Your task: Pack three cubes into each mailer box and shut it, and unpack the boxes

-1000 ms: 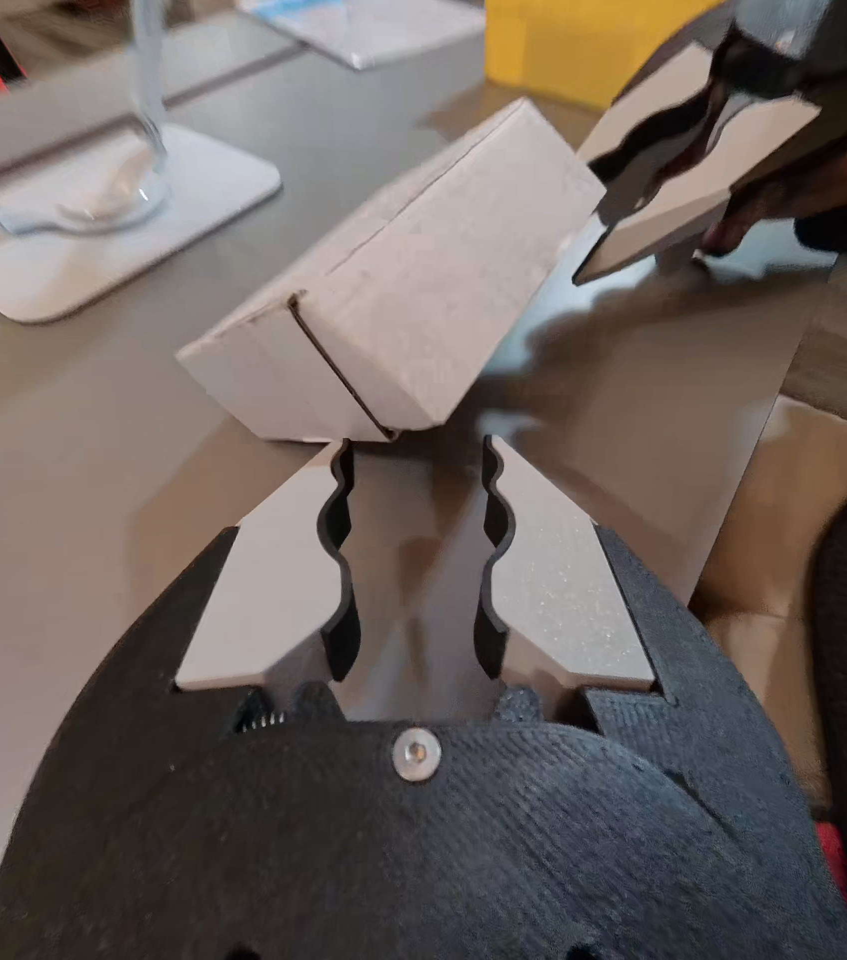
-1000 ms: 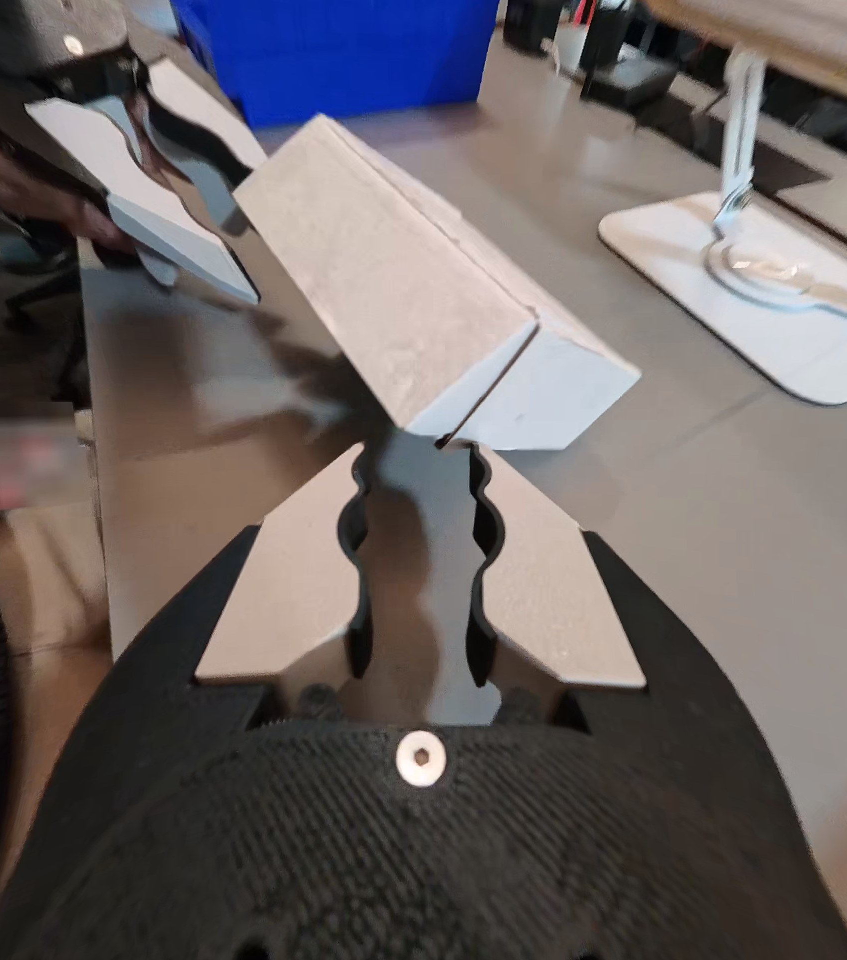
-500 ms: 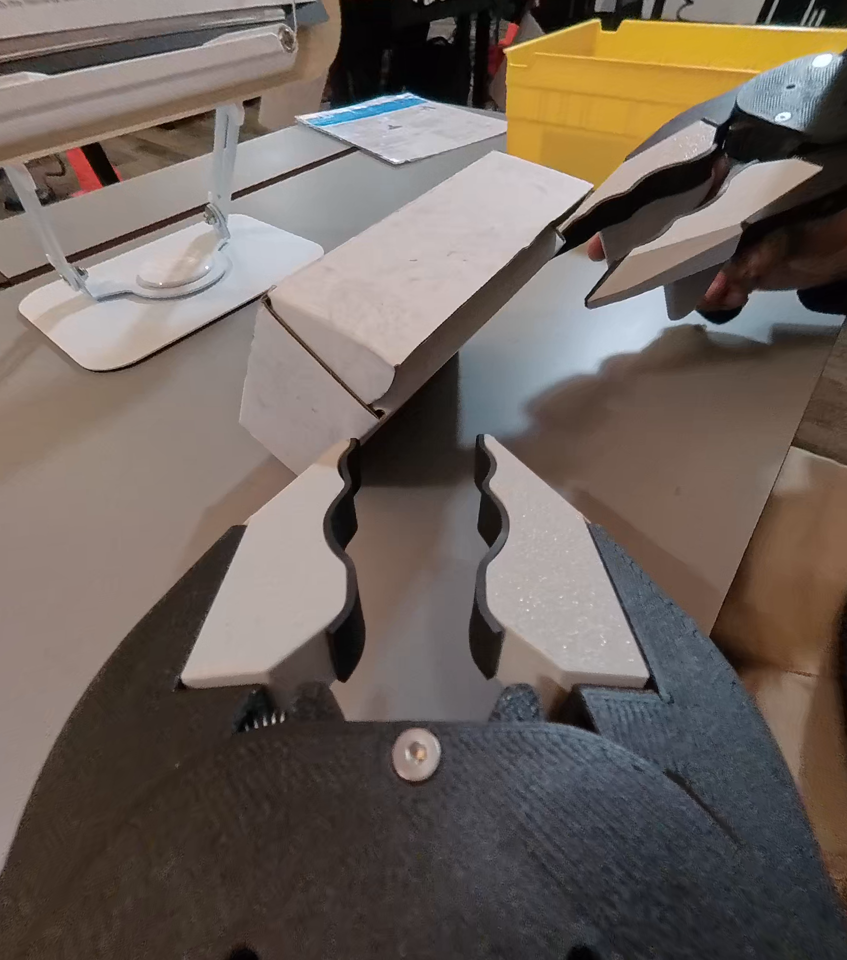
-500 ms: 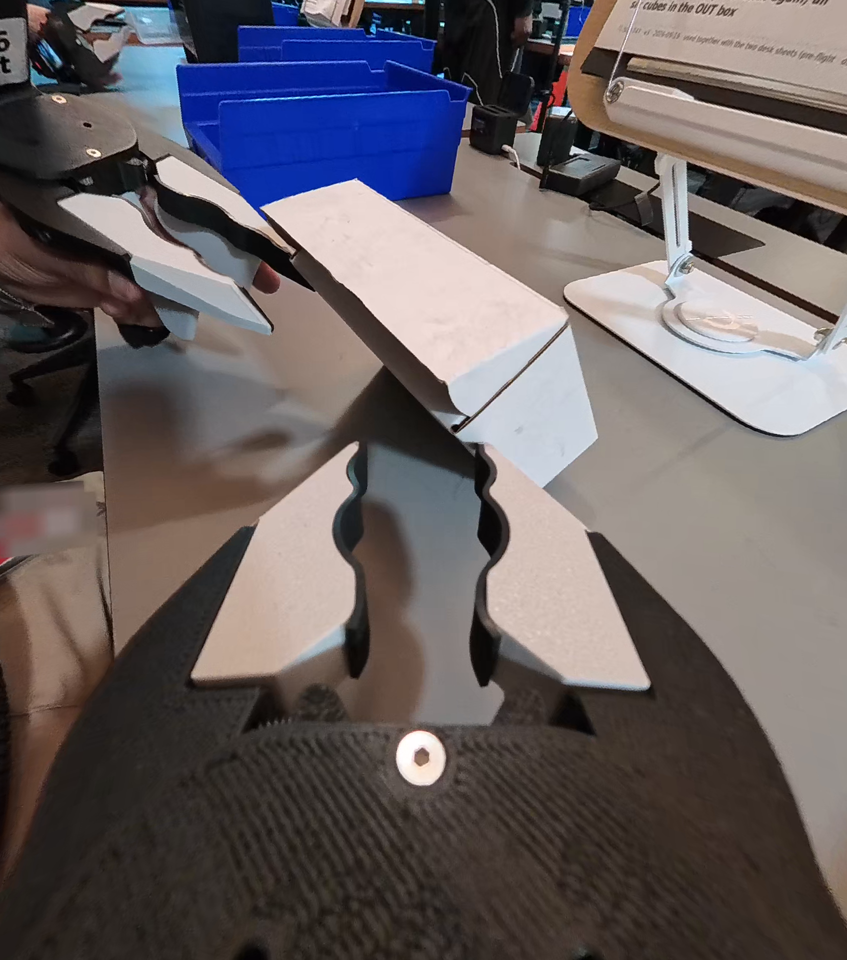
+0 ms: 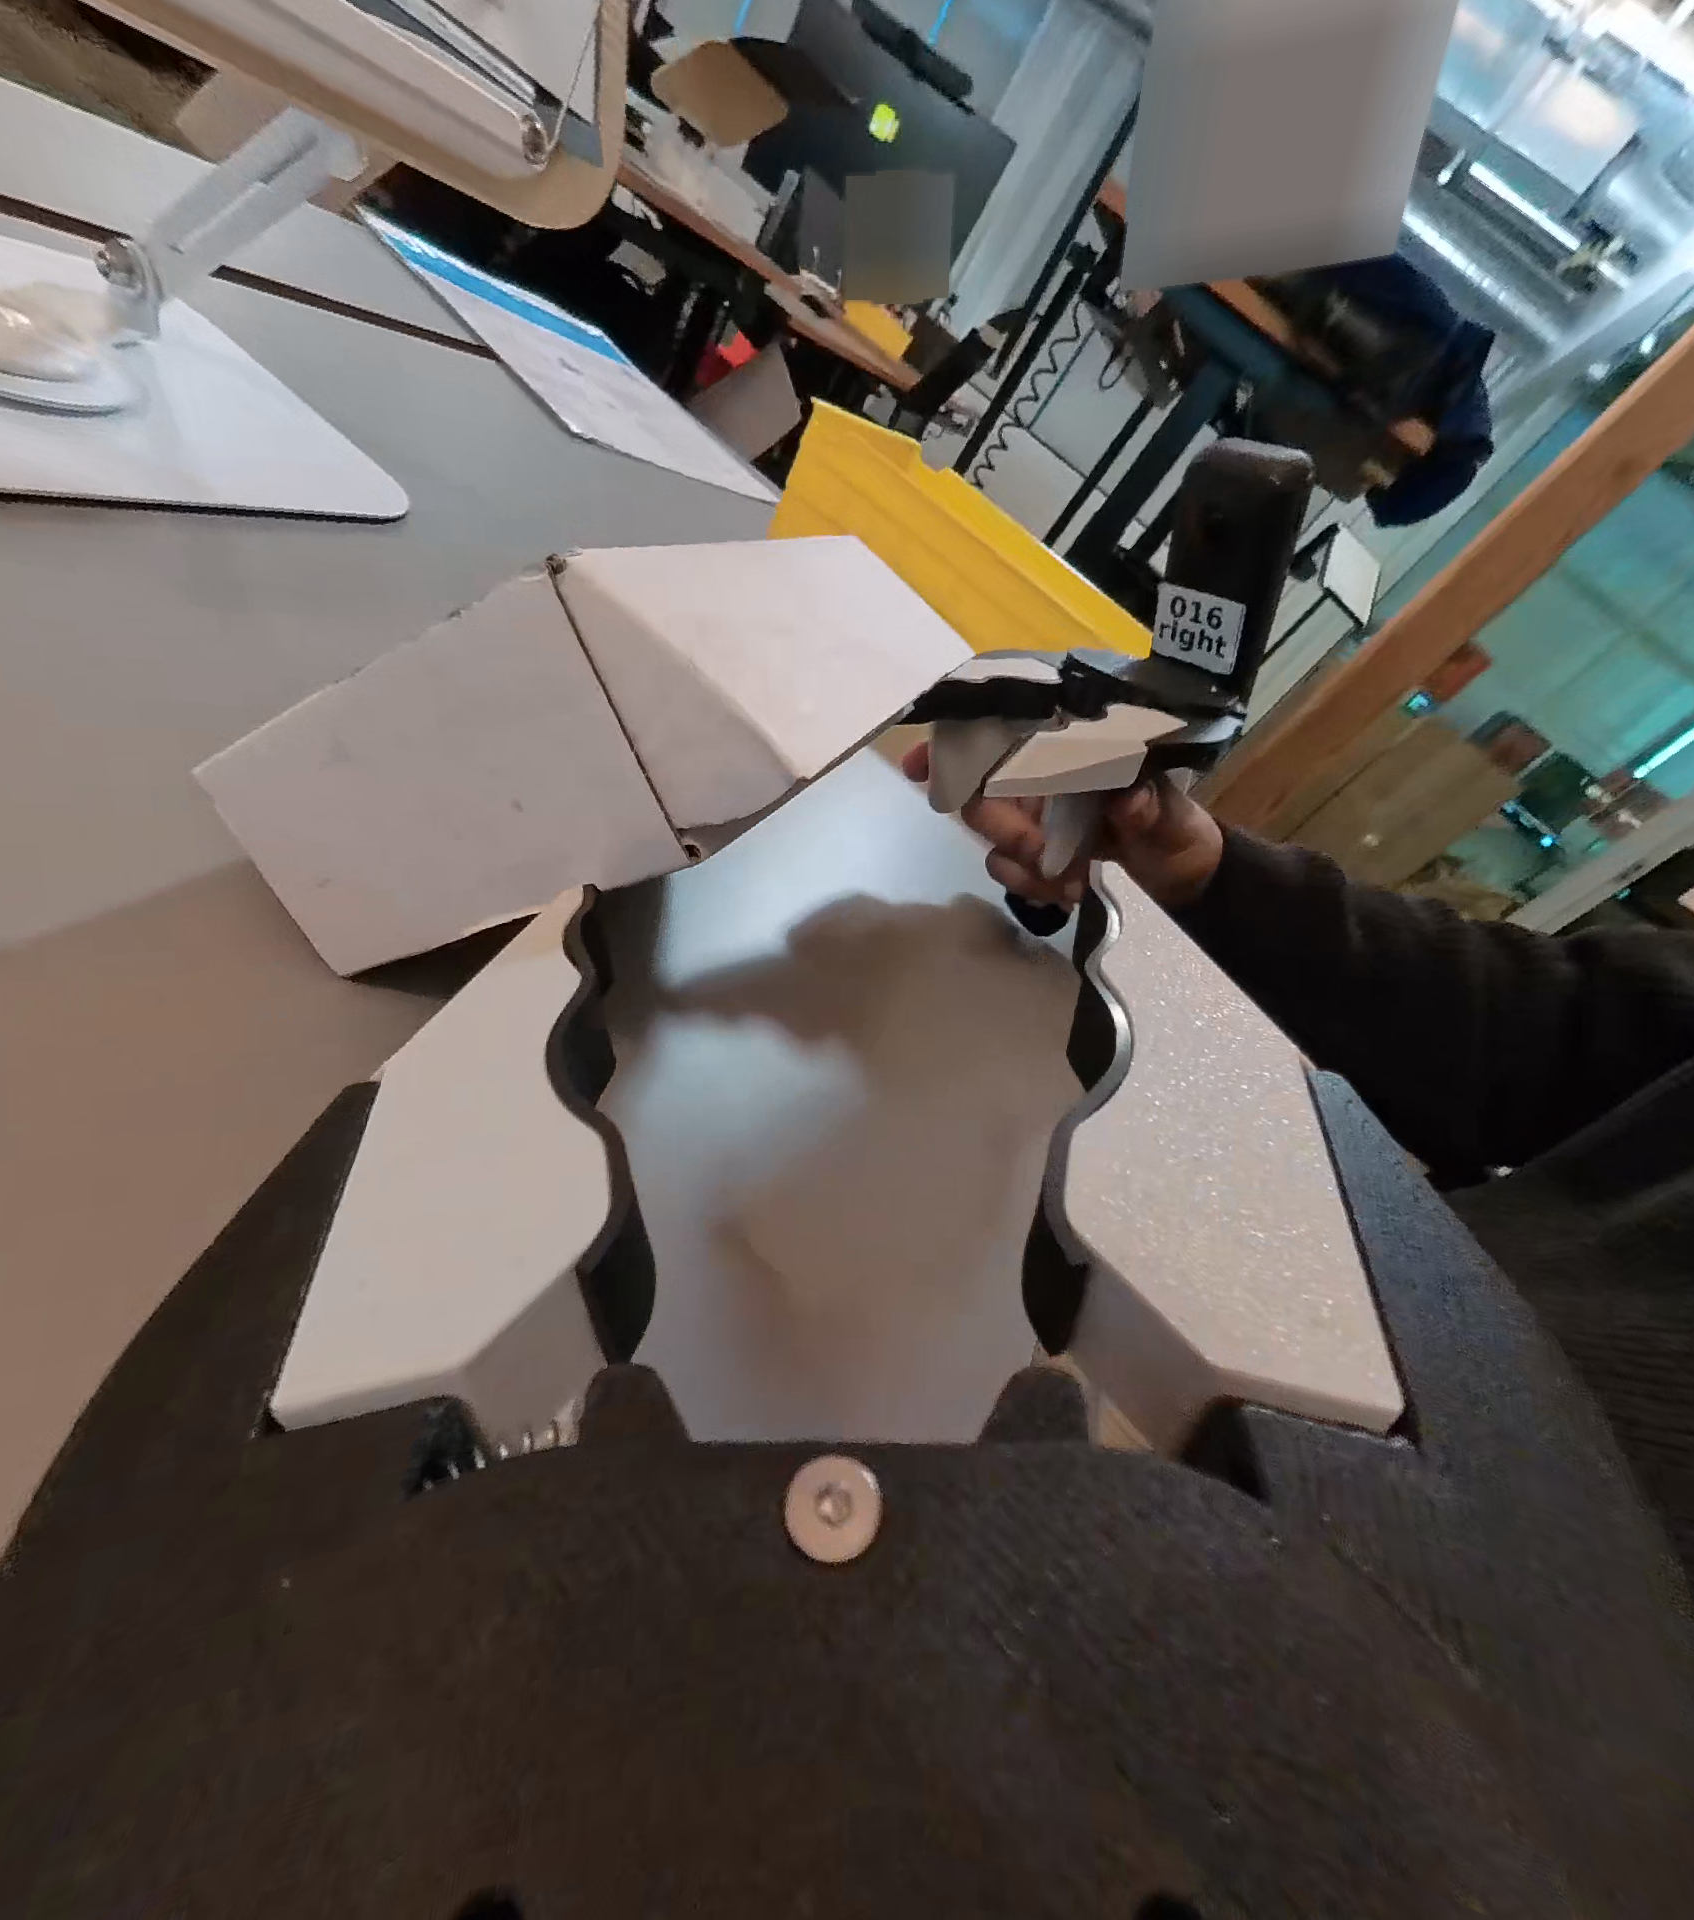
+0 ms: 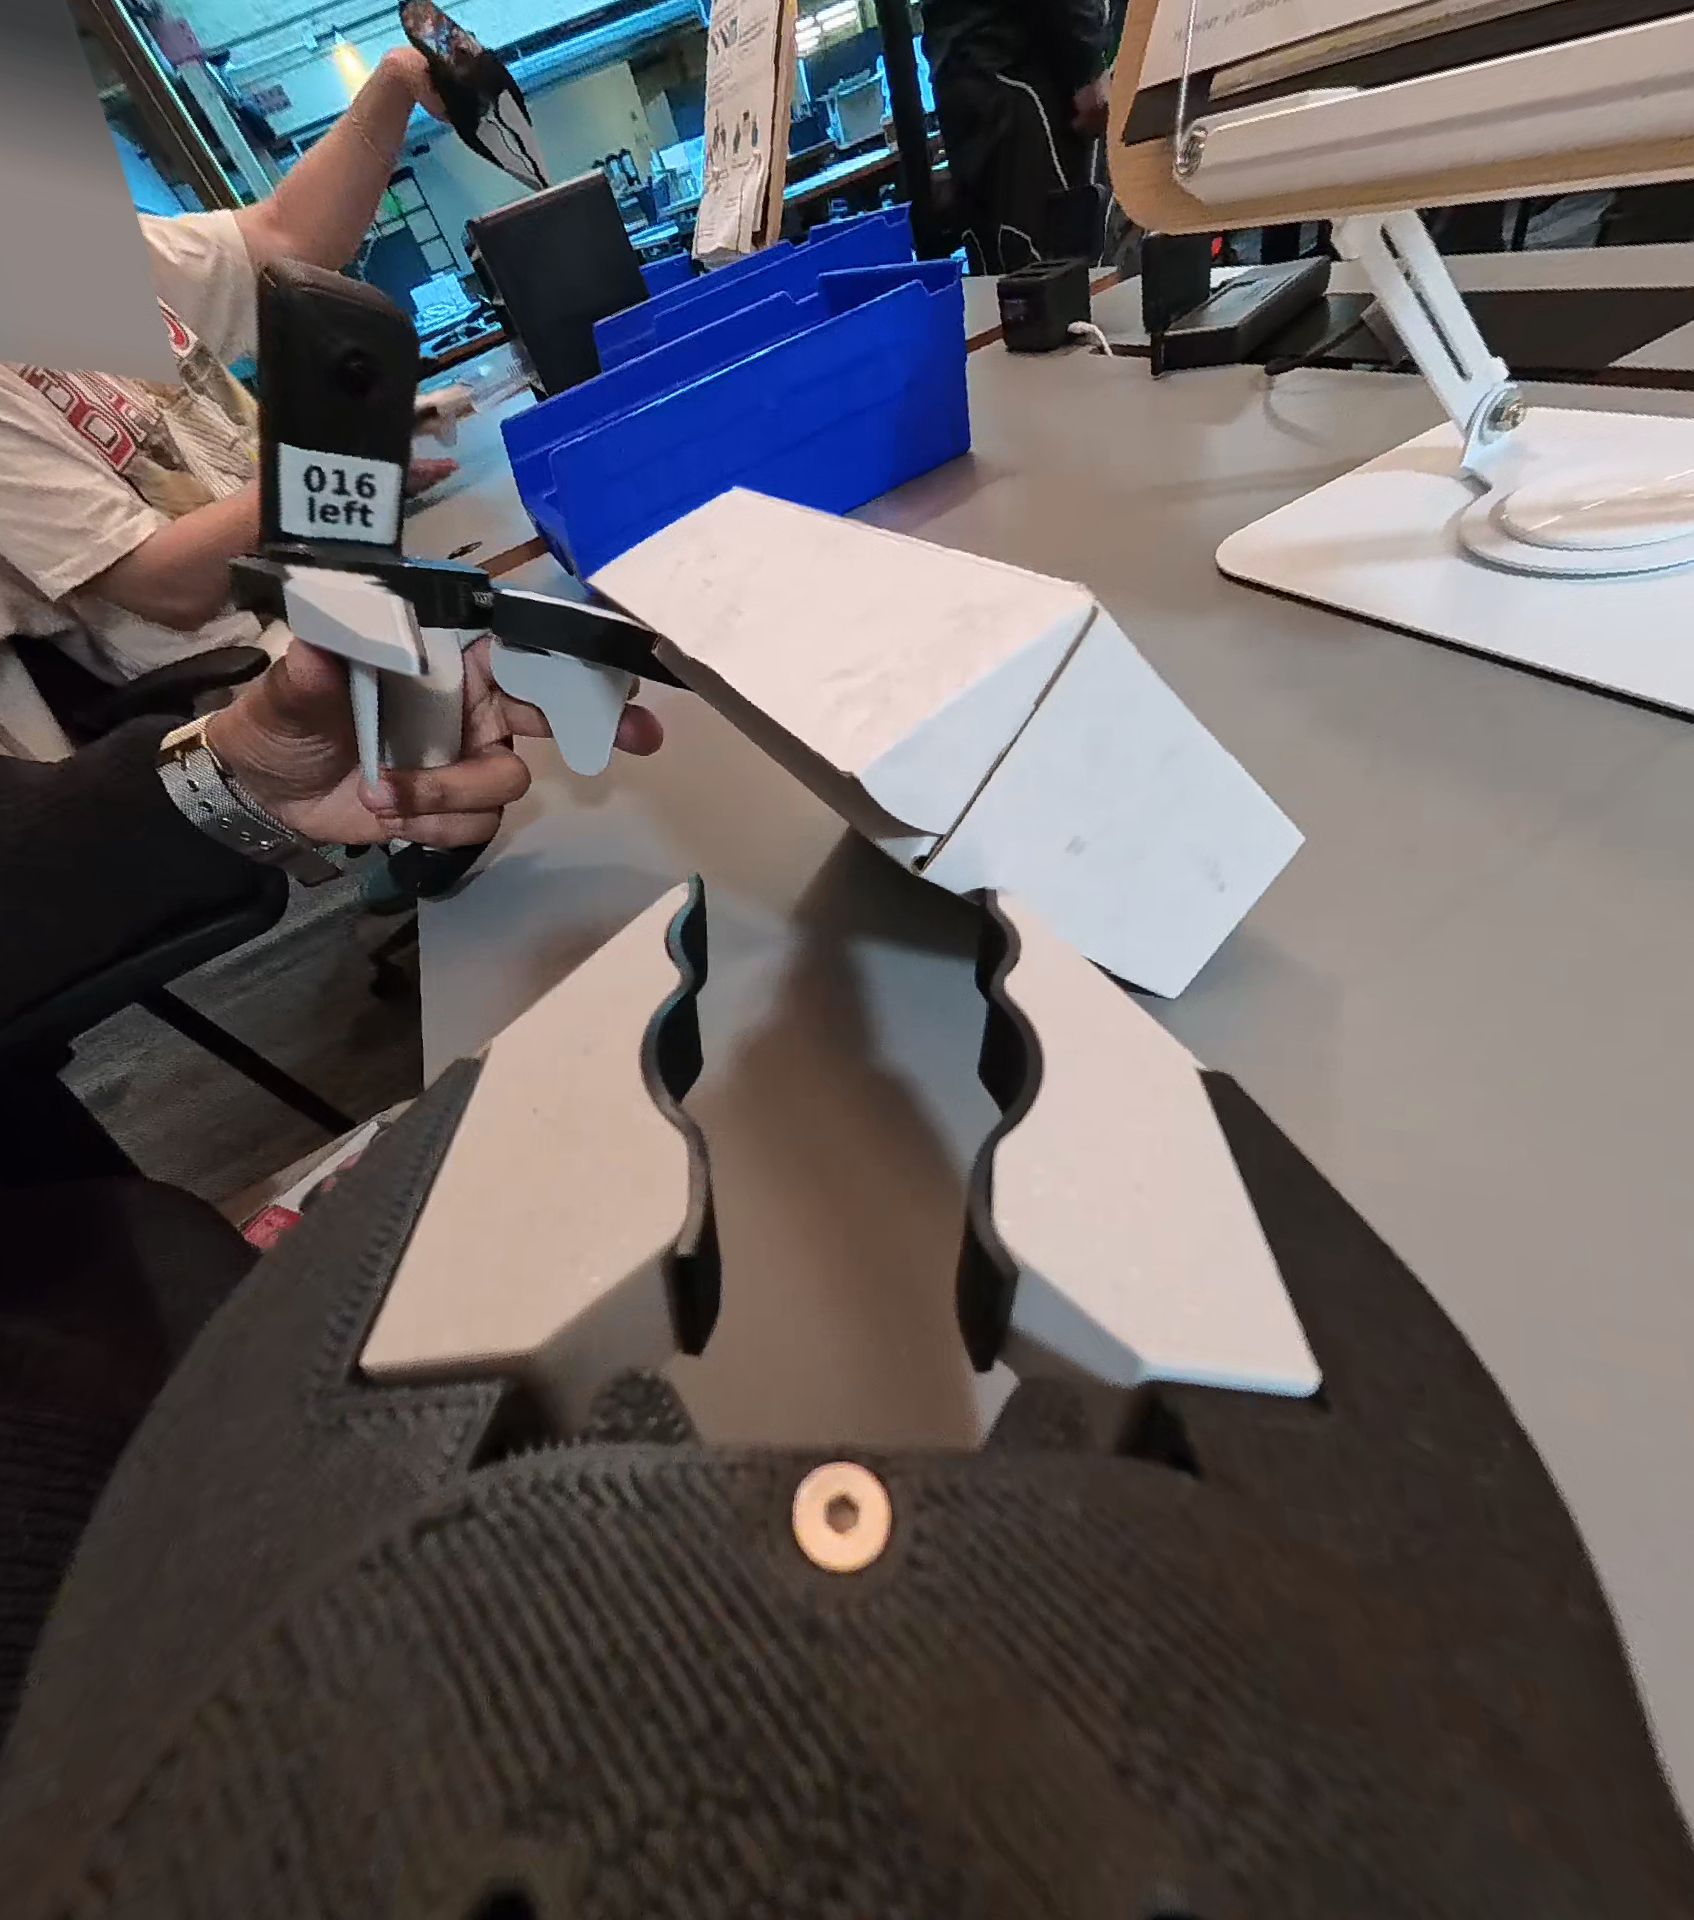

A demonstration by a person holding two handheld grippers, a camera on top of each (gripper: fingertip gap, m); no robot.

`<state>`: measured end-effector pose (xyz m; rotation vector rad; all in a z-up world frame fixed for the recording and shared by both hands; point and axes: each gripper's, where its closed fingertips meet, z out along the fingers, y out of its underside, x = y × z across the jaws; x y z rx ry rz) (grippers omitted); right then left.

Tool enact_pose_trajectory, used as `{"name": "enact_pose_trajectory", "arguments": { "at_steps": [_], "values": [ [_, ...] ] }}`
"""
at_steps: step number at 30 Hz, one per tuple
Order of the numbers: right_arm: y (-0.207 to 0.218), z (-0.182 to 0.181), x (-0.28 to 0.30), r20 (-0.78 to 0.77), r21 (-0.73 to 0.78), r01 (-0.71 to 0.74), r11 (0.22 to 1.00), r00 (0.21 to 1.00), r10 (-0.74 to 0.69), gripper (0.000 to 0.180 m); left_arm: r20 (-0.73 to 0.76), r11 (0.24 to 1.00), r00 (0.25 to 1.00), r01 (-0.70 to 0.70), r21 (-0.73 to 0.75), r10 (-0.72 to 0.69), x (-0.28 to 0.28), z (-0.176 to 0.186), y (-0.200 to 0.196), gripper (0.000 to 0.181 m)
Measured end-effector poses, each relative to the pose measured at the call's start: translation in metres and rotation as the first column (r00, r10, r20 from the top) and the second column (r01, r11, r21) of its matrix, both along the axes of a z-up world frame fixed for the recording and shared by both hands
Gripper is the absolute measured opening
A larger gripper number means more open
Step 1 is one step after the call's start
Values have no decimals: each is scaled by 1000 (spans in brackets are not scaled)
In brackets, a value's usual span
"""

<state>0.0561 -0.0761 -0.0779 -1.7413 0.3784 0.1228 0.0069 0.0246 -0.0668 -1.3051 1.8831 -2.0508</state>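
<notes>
A closed white mailer box point(image 5: 552, 748) sits tilted on the grey table point(image 5: 74, 1091). Its far long edge rests on the table and its near long edge is raised. My left gripper point(image 5: 838, 899) is open and empty, with its left fingertip just under the box's near corner. My right gripper point(image 5: 968, 707) touches the raised edge at the box's other end. In the right wrist view the box point(image 6: 926, 686) stands just beyond my open, empty right gripper point(image 6: 843, 899), and the left gripper point(image 6: 604, 644) meets its far raised edge. No cubes are in view.
A yellow bin point(image 5: 947, 540) stands behind the box on one side and a blue bin point(image 6: 749, 426) on the other. A white stand base point(image 6: 1549, 561) and a paper sheet point(image 5: 562, 364) lie farther back. A seated person point(image 6: 43, 468) is beyond the table's left edge.
Both grippers have dropped low and tilted up beside the box. The box's near edge has risen as it tipped back. My left jaws have spread wider.
</notes>
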Motion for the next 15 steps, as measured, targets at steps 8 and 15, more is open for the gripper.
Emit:
{"name": "enact_pose_trajectory", "arguments": {
  "at_steps": [8, 15],
  "values": [
    [1, -3, -2, 15, -17, -9, 1000, 1000, 9, 49, -59, 994, 998, -38, -99, 33, 7, 1, 9, 78],
    [1, 0, -4, -53, 20, -34, 999, 998, 35, 55, -71, 992, 997, -49, -114, 41, 8, 0, 13, 65]
  ]
}}
